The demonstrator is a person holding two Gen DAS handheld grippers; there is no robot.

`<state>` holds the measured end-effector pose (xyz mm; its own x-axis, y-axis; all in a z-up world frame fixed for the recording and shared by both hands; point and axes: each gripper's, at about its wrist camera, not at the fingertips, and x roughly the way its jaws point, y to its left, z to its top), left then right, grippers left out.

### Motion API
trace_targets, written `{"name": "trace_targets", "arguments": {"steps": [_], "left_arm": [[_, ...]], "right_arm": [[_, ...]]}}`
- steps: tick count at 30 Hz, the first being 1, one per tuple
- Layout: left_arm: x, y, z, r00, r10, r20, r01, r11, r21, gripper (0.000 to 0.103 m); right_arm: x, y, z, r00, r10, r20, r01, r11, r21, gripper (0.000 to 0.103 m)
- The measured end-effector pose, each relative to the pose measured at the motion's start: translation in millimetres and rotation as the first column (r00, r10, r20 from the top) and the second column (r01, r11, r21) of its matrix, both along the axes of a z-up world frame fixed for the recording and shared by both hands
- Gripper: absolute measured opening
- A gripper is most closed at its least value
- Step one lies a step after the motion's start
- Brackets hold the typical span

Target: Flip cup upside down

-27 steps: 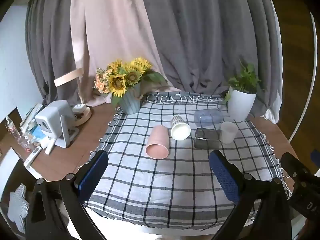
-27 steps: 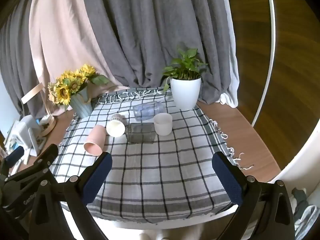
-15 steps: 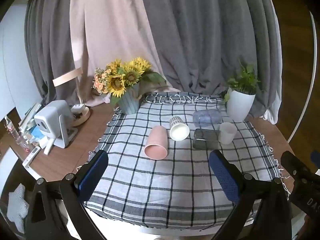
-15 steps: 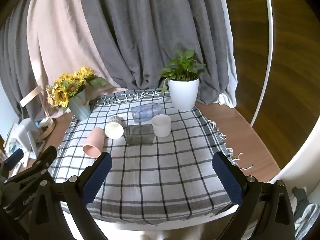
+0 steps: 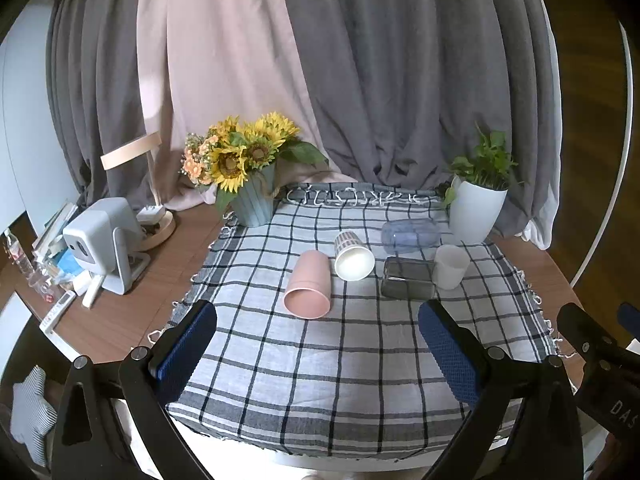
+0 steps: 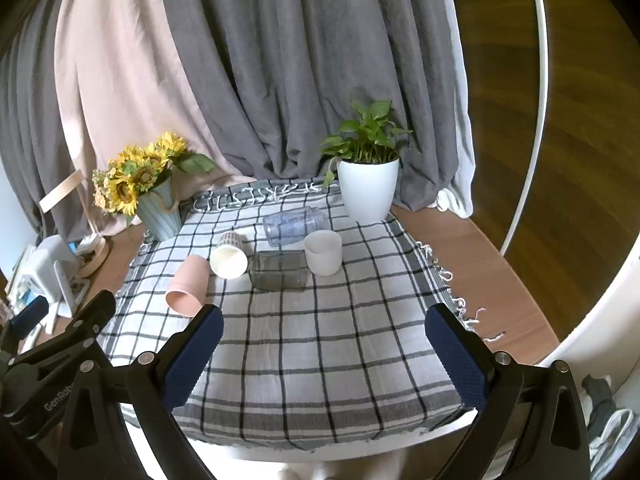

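Observation:
Several cups sit on a checked cloth point(image 5: 320, 360). A pink cup point(image 5: 308, 289) point(image 6: 187, 286) lies on its side, mouth toward me. A striped paper cup point(image 5: 353, 256) point(image 6: 229, 256) lies on its side beside it. A white cup point(image 5: 450, 266) point(image 6: 323, 252) stands upright. A clear bluish cup point(image 5: 410, 233) point(image 6: 294, 220) lies on its side behind. A dark square glass point(image 5: 408, 284) point(image 6: 279, 270) lies on its side. My left gripper point(image 5: 318, 356) and right gripper point(image 6: 324, 360) are both open and empty, above the cloth's near edge.
A sunflower vase point(image 5: 254, 200) stands at the back left, a white plant pot point(image 5: 474, 212) at the back right. A white device point(image 5: 106, 244), a lamp base and clutter sit on the wooden table at the left. Curtains hang behind.
Both grippers have drawn back and risen slightly; the cups look a little farther away. Nothing on the cloth has moved.

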<state>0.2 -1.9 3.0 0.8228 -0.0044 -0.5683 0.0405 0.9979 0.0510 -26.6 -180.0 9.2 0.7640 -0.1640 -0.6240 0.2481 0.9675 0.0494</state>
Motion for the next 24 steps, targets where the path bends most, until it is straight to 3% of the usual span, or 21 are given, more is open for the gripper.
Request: {"name": "trace_targets", "arguments": {"steps": [24], "left_arm": [[2.5, 2.5, -5.3, 1.000, -0.002, -0.011, 0.002, 1.000, -0.006, 0.103]], "right_arm": [[1.5, -0.5, -3.3, 1.000, 0.003, -0.004, -0.003, 1.000, 0.005, 0.102]]}}
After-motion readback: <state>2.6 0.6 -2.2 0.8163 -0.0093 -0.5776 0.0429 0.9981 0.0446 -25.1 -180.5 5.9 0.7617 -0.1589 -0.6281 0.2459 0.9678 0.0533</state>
